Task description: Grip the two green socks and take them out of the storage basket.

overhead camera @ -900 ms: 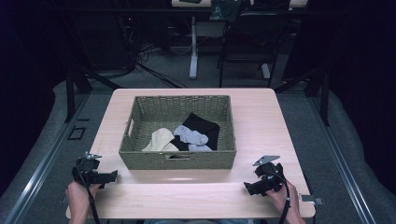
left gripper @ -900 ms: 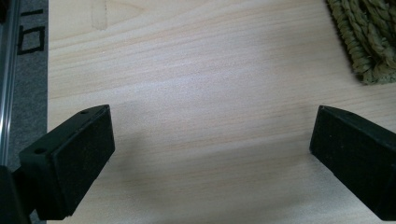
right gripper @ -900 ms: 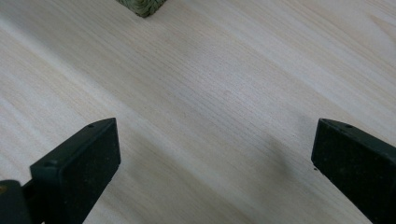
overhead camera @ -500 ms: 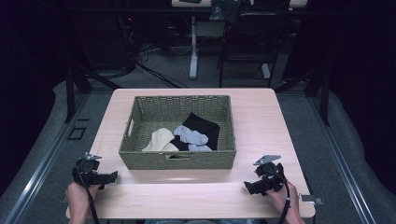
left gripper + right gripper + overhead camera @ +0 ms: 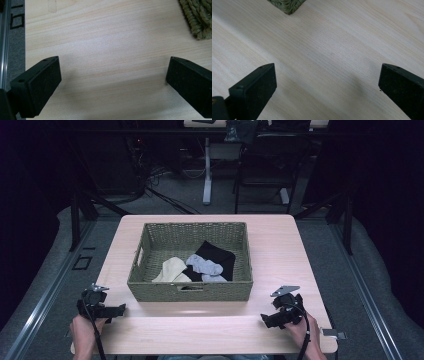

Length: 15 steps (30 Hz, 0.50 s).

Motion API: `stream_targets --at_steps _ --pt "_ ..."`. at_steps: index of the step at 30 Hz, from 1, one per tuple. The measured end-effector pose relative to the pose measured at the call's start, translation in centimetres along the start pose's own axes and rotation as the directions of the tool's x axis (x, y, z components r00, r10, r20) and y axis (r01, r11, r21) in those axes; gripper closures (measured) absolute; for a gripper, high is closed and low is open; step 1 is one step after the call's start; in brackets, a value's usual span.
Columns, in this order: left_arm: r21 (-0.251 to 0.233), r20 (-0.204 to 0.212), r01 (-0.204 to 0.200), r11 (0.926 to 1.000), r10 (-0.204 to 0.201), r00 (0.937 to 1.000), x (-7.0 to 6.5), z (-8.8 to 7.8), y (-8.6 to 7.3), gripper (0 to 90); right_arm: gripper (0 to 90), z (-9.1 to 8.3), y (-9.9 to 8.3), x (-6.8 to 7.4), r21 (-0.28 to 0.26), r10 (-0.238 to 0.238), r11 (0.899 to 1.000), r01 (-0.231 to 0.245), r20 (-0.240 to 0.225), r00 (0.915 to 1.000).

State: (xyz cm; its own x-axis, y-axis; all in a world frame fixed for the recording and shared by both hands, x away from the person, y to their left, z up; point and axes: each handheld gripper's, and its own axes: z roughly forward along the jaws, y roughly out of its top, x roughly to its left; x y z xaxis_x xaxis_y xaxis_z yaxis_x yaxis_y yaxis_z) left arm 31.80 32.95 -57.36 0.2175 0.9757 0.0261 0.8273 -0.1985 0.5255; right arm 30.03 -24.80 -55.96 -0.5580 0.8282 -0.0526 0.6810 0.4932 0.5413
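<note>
Both the left gripper and right gripper rest on the desk near the basket, fingers released and empty.

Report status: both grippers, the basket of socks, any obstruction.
Left gripper open, empty, over bare table. Right gripper open, empty, near the basket corner. Socks lie inside the basket, untouched. Nothing in the way.

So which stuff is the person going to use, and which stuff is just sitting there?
For the job:
- wicker basket
- cream sock
- grey sock
- black cloth
- left claw, open
- right claw, open

Just there:
- table
- chair behind the table
</note>
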Motion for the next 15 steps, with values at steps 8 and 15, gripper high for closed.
stream_targets --at_steps 8,15 --pt "-0.03 -0.006 0.011 0.9995 -0.011 0.9999 0.1 -1.0 0.0 0.1 1.0 0.2 0.2 0.0 -0.003 0.001 1.0 -0.001 -0.009 1.0" --pt "-0.071 0.007 0.013 0.9974 -0.013 0.9999 0.0 -2.3 0.4 0.1 1.1 0.1 0.1 0.1 -0.011 0.001 1.0 -0.001 -0.008 1.0"
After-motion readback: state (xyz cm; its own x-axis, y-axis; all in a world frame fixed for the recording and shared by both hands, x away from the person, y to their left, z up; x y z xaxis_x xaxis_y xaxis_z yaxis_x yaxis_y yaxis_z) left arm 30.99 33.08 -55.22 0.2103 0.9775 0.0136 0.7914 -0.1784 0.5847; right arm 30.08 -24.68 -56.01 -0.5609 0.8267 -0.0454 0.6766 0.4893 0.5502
